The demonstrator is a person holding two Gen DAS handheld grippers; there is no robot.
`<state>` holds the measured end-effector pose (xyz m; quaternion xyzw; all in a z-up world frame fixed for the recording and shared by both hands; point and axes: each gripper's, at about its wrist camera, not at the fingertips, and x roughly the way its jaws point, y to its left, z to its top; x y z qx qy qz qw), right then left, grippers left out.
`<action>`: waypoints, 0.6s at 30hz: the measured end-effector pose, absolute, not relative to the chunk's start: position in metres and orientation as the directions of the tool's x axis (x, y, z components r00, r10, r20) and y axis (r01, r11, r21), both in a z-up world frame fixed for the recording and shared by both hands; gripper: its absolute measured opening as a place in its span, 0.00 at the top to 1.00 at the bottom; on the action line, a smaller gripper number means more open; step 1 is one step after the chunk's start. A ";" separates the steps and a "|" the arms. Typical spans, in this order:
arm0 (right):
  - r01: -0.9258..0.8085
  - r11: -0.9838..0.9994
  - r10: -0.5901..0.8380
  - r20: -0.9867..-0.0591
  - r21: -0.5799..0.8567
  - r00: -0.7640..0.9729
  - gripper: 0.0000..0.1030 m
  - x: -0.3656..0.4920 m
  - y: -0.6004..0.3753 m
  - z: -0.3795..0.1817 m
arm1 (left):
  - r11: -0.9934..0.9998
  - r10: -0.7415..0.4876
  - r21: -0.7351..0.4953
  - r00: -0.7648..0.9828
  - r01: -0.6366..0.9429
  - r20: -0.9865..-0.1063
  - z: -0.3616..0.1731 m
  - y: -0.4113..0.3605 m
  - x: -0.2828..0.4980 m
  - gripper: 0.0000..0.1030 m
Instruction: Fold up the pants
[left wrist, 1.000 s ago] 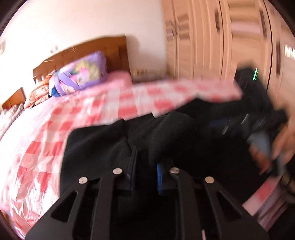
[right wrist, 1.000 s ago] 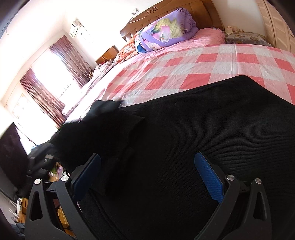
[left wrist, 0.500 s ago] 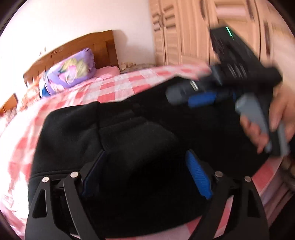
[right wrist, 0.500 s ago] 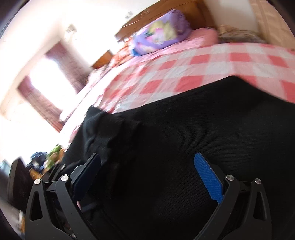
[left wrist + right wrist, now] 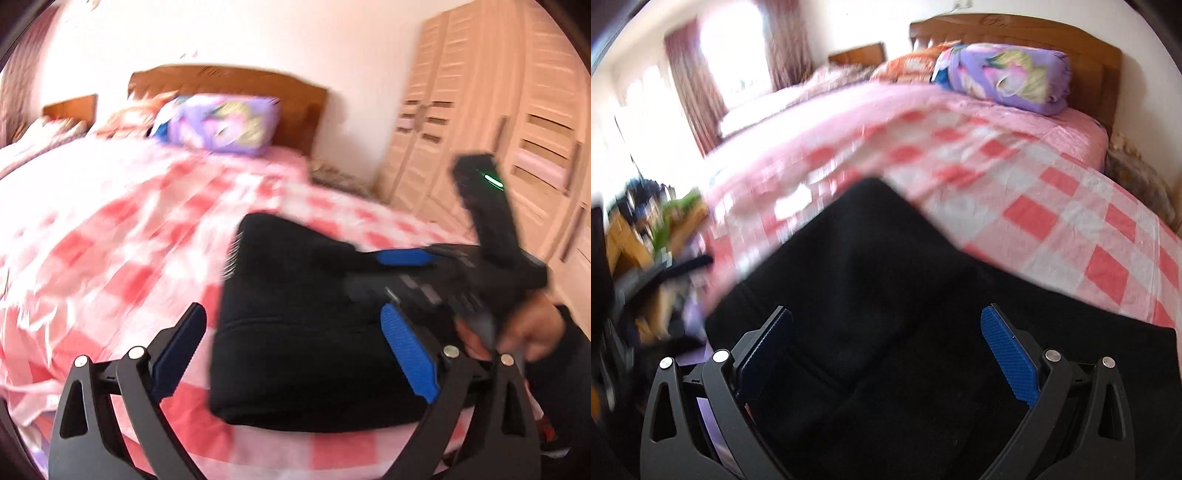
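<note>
With both left tongs and right tongs spread empty over the folded black fleece pants, I'd press the bundle flat before withdrawing.

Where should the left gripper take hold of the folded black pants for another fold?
Probably the near rounded edge of the folded black pants, approached low from the bed's near side: it stands thick above the pink checked sheet, between the open left gripper fingers.

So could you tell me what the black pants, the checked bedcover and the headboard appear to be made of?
The black pants look like thick, matte knit or fleece: no shine, with soft rounded fold edges. The checked bedcover looks like thin, smooth fabric with a slight sheen and fine creases, possibly a cotton or synthetic blend. The headboard appears to be brown wood with a semi-gloss finish.
</note>
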<state>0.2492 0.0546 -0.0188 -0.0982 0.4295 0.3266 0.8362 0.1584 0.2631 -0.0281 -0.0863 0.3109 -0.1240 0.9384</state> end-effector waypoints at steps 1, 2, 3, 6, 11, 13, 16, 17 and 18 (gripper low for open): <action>-0.630 0.775 0.401 -0.810 0.051 0.428 0.04 0.245 0.056 -0.029 | 0.963 -0.263 -0.210 0.760 0.169 -0.594 -0.037 0.259 0.163 0.08; -0.633 0.774 0.353 -0.824 -0.010 0.444 0.04 0.240 0.055 -0.039 | 0.968 -0.248 -0.185 0.742 0.169 -0.622 -0.046 0.254 0.166 0.09; -0.632 0.774 0.399 -0.802 0.034 0.445 0.04 0.235 0.045 -0.041 | 0.970 -0.243 -0.169 0.726 0.174 -0.644 -0.054 0.251 0.165 0.09; -0.605 0.777 0.481 -0.785 0.176 0.390 0.04 0.231 0.014 -0.034 | 0.966 -0.257 -0.183 0.717 0.180 -0.648 -0.070 0.244 0.159 0.09; -0.511 0.775 0.596 -0.701 0.372 0.393 0.04 0.221 -0.049 -0.016 | 0.959 -0.275 -0.224 0.763 0.174 -0.585 -0.060 0.267 0.136 0.08; -0.433 0.768 0.629 -0.687 0.473 0.364 0.04 0.226 -0.069 -0.022 | 0.961 -0.255 -0.238 0.770 0.137 -0.584 -0.061 0.280 0.133 0.08; -0.301 0.696 0.718 -0.642 0.652 0.269 0.04 0.230 -0.089 -0.046 | 0.940 -0.288 -0.324 0.763 0.109 -0.578 -0.066 0.294 0.130 0.08; -0.279 0.661 0.750 -0.607 0.696 0.263 0.04 0.229 -0.093 -0.051 | 0.932 -0.300 -0.346 0.764 0.107 -0.572 -0.067 0.296 0.130 0.08; -0.280 0.643 0.765 -0.585 0.713 0.270 0.04 0.227 -0.096 -0.050 | 0.930 -0.301 -0.352 0.765 0.105 -0.569 -0.067 0.296 0.131 0.08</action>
